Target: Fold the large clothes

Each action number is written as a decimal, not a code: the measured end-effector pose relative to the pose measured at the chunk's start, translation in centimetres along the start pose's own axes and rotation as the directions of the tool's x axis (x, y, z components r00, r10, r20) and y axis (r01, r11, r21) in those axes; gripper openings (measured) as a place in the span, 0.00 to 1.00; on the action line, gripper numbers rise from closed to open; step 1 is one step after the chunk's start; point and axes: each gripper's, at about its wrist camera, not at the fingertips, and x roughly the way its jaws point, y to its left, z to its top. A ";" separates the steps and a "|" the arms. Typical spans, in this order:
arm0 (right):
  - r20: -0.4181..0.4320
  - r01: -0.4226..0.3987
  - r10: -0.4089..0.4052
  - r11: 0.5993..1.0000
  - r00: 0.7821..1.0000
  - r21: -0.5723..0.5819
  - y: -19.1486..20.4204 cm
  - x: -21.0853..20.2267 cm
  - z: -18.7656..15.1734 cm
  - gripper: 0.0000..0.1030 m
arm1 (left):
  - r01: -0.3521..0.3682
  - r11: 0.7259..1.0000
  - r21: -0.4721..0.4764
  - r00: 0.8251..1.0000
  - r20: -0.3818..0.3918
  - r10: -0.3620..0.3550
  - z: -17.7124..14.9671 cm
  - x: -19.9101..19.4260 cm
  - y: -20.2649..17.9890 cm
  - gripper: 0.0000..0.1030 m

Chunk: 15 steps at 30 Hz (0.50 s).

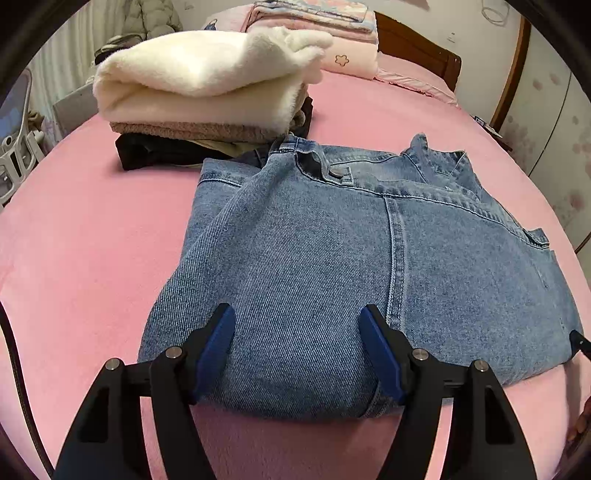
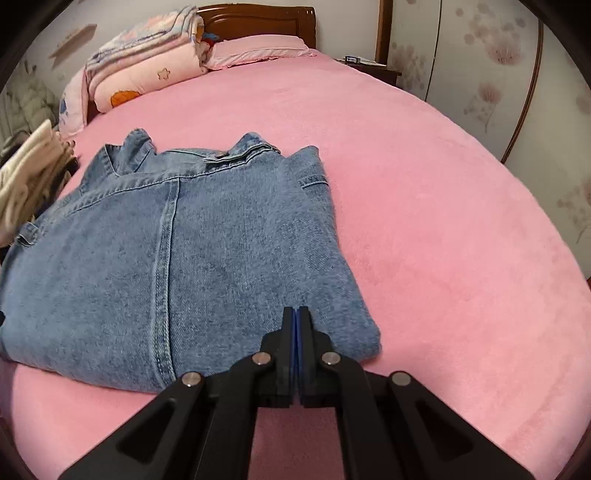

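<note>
**Jeans folded, gripping the bundle comes next**

The jeans [image 1: 332, 258] are lying folded mid-bed [image 2: 443, 221], near fold toward the bed's near edge. The left hand-held gripper [image 1: 297, 321] is straddling that fold, jaws apart, not pinching. The right hand-held gripper [image 2: 297, 314] is sitting closed, empty, over the near right corner. Judging: clamp and carry to the pile of folded clothes [image 1: 207, 92] at far left; right side is lying open.

jacket [image 1: 332, 251]: blue denim cloth, rough
bed cover [image 2: 443, 221]: pink, soft, fuzzy
white blanket [image 1: 199, 77]: fluffy
headboard [image 2: 258, 22]: shiny wood
</note>
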 end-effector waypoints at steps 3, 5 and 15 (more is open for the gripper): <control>-0.024 0.008 -0.008 1.000 1.000 0.000 0.4 -0.2 0.0 0.02 | 0.016 1.000 -0.012 0.999 -0.030 -0.016 0.4 -0.4 0.0 0.73; -0.053 -0.021 0.022 1.000 0.998 0.019 0.5 -0.5 0.3 0.02 | 0.019 1.000 -0.021 0.999 -0.049 -0.020 0.9 -1.2 -0.1 0.79; 0.003 -0.098 0.098 0.995 0.995 -0.019 4.5 -7.9 2.9 0.02 | 0.042 0.998 -0.042 0.998 -0.039 -0.044 5.1 -9.8 -1.0 0.87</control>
